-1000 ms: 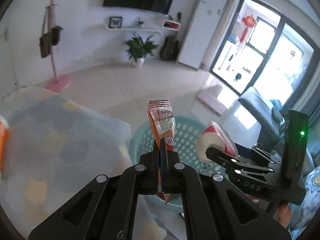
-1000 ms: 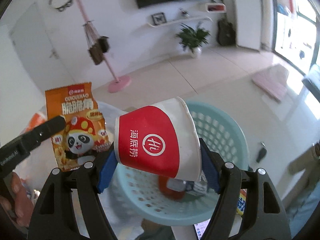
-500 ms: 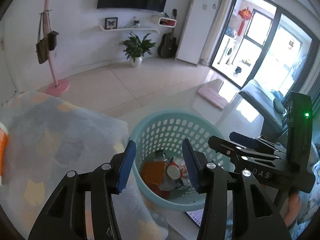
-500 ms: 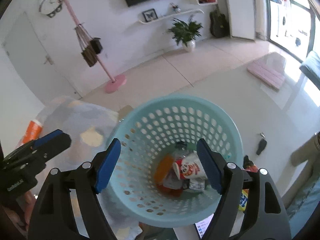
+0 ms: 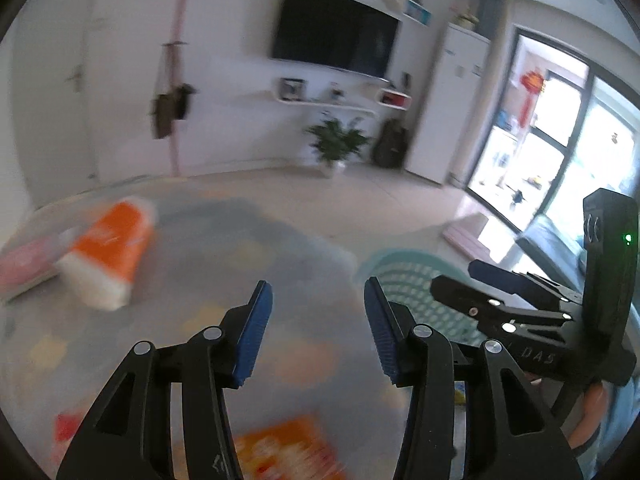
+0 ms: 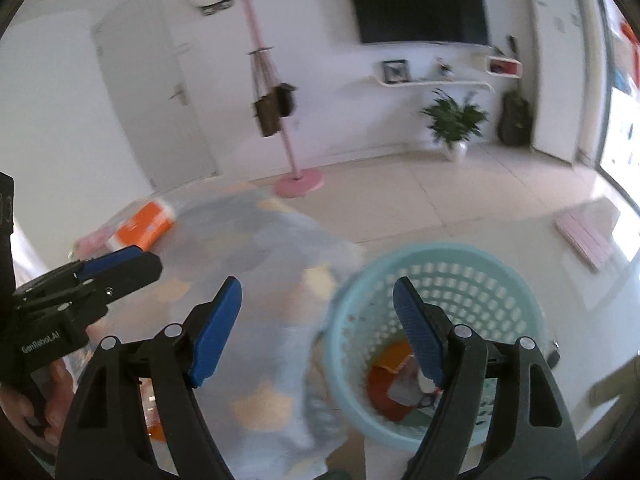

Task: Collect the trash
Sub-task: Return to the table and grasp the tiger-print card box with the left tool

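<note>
Left wrist view first: my left claw (image 5: 318, 326) stands partly apart, blue pads (image 5: 254, 330) bare, nothing between them. Its jaws have just been opening, and they are empty. Beneath them lies a blurred pale patterned cloth covering the desk (image 5: 224, 248). At the bottom edge, close to the fingers, I see a flat orange snack packet (image 5: 286, 446), too smeared to read. Further off to the left, an orange-and-white paper cup (image 5: 110, 254) lies on its side on the cloth, just beside a pink flat thing (image 5: 24, 260) that I cannot identify. To the right, my right claw (image 5: 476, 280) shows in profile, in front of the rim of the round pale-teal plastic basket with holes (image 5: 404, 276).

From the right wrist, the right claw (image 6: 318, 326) is spread wide and empty. Through its right side I look down into the basket (image 6: 436, 276), standing on the floor just beside the desk; red and orange trash (image 6: 390, 384) sits at its bottom. Far back stand a pink coat stand (image 6: 298, 180) and a potted green plant (image 6: 454, 118).
</note>
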